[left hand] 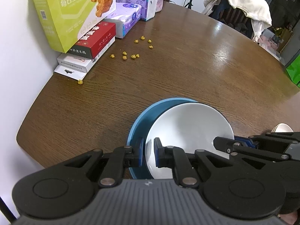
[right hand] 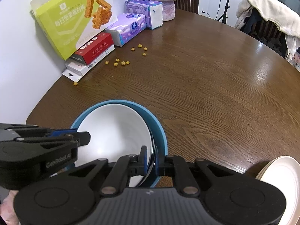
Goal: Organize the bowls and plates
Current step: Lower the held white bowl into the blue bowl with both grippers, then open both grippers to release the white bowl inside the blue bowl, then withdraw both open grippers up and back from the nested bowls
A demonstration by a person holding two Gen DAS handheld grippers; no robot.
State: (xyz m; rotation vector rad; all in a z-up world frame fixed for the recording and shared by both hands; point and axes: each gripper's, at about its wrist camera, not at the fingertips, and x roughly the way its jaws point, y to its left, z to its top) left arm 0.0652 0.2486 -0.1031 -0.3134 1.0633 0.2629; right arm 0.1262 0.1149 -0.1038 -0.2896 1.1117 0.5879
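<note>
A white bowl with a dark outside sits nested inside a wider blue bowl on the brown wooden table. My left gripper is shut on the white bowl's left rim, with one pad inside the bowl and one in the gap to the blue wall. My right gripper is shut on the opposite rim of the white bowl, inside the blue bowl. Each view also shows the other gripper: the right gripper and the left gripper. I cannot tell whether the white bowl is lifted off the blue one.
Cream plates are stacked at the near right table edge. Snack boxes, tissue packs and a pink vase line the wall at the back left. Several yellow crumbs lie scattered before them. A chair draped with clothing stands behind the table.
</note>
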